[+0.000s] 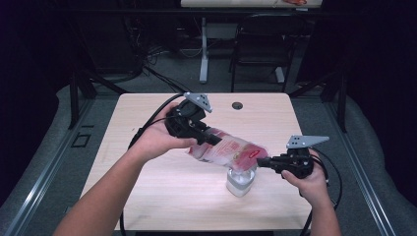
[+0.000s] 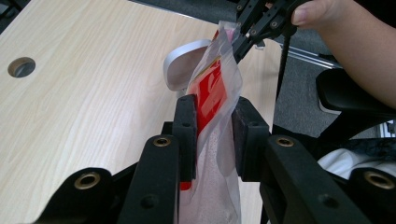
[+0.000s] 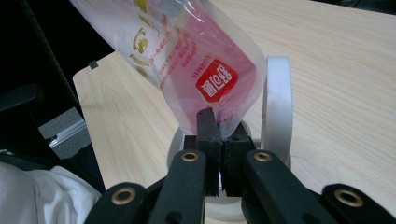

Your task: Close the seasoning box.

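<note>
Nearest the person, two forearms come up over the front edge of the pale wooden surface. The right hand holds the right tool low and level over the front right part of the surface. Its jaws stand almost together, pinching one corner of a clear plastic bag printed in red and pink. In the right gripper view that tool nips the thin bottom edge of the bag, just under a red label.

Directly beneath the bag's lower end stands a small clear jar with a white hinged lid flipped up beside the opening. The bag's pinched corner hangs just above the jar's mouth.

Farther in, the bag slopes upward to the left, off the surface, stretched between the two tools. The left hand holds the left tool higher, near the middle of the surface. In the left gripper view its jaws stand narrowly apart and clamp the bag's other end across its width, the plastic bunched between the pads.

Beyond, a round cable hole sits near the surface's far edge. Behind it, the floor holds a dark chair and a white desk leg.
</note>
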The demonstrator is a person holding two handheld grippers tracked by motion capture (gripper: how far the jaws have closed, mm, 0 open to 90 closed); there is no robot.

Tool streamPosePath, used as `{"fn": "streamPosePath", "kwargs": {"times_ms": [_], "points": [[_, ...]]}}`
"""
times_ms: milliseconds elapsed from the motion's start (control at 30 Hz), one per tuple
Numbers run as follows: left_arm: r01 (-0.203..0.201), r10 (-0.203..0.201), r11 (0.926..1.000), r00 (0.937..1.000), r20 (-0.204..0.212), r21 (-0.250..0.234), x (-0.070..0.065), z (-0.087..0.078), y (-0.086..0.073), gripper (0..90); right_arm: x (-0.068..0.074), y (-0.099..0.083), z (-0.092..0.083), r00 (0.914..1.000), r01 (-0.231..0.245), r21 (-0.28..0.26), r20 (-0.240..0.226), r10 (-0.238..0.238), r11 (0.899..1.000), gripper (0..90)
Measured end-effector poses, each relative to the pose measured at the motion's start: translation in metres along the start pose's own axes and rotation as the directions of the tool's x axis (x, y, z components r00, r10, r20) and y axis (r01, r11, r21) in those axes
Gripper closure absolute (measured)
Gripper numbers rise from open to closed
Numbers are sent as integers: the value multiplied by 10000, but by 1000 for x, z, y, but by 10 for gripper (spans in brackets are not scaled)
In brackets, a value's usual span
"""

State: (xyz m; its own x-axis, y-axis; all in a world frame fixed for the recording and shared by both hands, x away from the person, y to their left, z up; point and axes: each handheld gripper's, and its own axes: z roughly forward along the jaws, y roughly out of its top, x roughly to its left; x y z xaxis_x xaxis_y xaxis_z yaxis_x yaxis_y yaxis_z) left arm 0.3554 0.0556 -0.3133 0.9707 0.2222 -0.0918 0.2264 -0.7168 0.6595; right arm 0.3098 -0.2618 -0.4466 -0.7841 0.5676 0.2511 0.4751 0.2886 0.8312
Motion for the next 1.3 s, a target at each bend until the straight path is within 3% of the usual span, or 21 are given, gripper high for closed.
{"fn": "streamPosePath", "kwargs": {"times_ms": [200,600,1100,1300], "points": [[10,-10,10000,10000,35,-29,-1,1,2,739,0,-1,3,10000,12,235,-71,-10,9997,886],[8,-8,10000,10000,-6,-68,1,-1,-2,739,0,-1,7,9999,-33,0,118,33,10000,885],[153,-147,9997,9995,263,-214,4,6,2,740,-3,-3,-9,10000,24,152,-75,-23,9999,888],[196,-192,9997,9995,242,-177,3,6,2,740,-4,-4,-8,10000,-28,113,-93,29,9999,888]]}}
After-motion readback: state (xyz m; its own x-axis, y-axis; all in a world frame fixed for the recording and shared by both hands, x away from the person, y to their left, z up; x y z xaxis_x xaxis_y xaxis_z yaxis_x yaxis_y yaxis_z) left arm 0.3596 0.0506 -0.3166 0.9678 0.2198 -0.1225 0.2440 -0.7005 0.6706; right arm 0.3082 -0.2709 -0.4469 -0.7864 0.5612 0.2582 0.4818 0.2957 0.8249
